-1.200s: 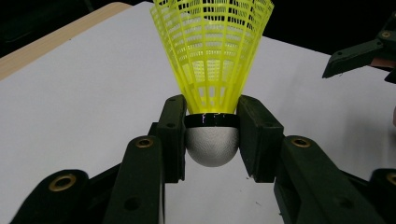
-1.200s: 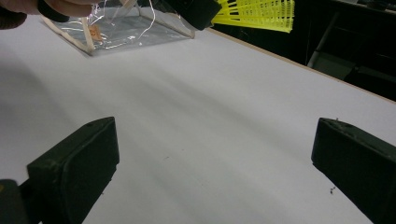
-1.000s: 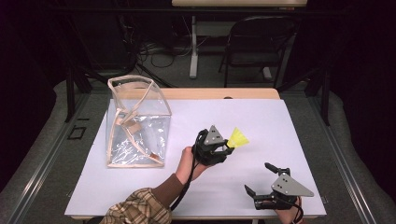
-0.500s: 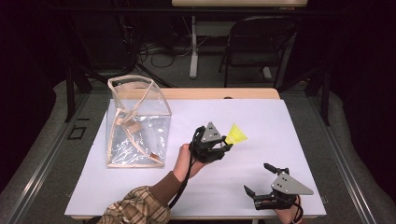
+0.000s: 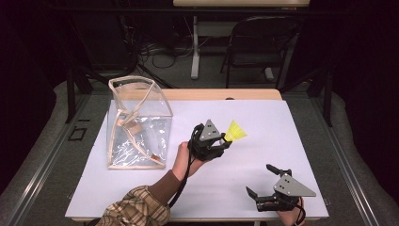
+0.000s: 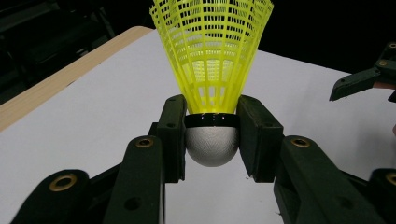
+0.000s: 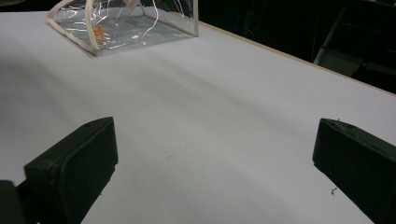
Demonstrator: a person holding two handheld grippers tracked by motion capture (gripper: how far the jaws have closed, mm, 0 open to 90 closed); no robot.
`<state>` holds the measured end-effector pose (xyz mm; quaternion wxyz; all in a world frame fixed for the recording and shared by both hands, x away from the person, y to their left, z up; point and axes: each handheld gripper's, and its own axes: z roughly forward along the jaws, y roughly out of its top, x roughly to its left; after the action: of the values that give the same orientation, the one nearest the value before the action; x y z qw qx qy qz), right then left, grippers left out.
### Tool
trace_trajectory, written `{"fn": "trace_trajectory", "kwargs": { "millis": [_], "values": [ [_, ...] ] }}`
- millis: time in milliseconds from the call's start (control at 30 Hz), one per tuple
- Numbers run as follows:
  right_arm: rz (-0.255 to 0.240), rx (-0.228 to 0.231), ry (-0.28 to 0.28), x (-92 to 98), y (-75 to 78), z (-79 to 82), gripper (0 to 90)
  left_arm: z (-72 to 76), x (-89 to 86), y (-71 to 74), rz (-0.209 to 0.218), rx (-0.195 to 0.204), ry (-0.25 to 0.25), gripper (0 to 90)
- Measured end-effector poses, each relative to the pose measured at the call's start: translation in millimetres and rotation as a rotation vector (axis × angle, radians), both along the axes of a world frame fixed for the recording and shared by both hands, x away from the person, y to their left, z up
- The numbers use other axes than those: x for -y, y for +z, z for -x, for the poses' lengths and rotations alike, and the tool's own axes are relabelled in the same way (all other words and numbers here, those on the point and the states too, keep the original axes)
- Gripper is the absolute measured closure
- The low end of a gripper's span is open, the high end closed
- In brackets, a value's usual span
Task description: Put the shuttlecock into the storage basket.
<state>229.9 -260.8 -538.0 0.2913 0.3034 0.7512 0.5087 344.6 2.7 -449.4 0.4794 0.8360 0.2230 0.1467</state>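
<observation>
Holding a yellow shuttlecock (image 6: 212, 70) by its rounded grey-white nose, the left tongs (image 5: 212, 143) are closed on it, one pad pressing each side of the nose just below the black band, with the plastic skirt pointing away from the hand. In the high view the shuttlecock (image 5: 235, 131) sits at the tip of these tongs, clear of the white bench (image 5: 263, 122) by the look of it, though the gap cannot be judged with certainty.

Nearer the person, the right tongs (image 5: 268, 181) stand wide open over bare bench, nothing between the pads (image 7: 88, 158), idle.

Beyond the left tongs on their outer side, well apart, a clear bag (image 5: 139, 125) with tan trim and straps stands on the bench, mouth upward; its contents are not readable.

Judgement: the pick-up is done and the carrying step is in hand. If the bag is the destination, the next move calls for swinging the left tongs across above the bag's mouth, clearing the straps, before releasing. The grip appears secure.
</observation>
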Motion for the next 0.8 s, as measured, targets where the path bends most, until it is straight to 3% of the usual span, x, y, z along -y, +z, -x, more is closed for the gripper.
{"fn": "trace_trajectory", "kwargs": {
  "millis": [800],
  "values": [
    [0.002, 0.0, -0.008, 0.6, 0.3, 0.2, 0.0, -8.6, -15.5, 7.5, 0.016, 0.028, 0.045, 64.8]
  ]
}}
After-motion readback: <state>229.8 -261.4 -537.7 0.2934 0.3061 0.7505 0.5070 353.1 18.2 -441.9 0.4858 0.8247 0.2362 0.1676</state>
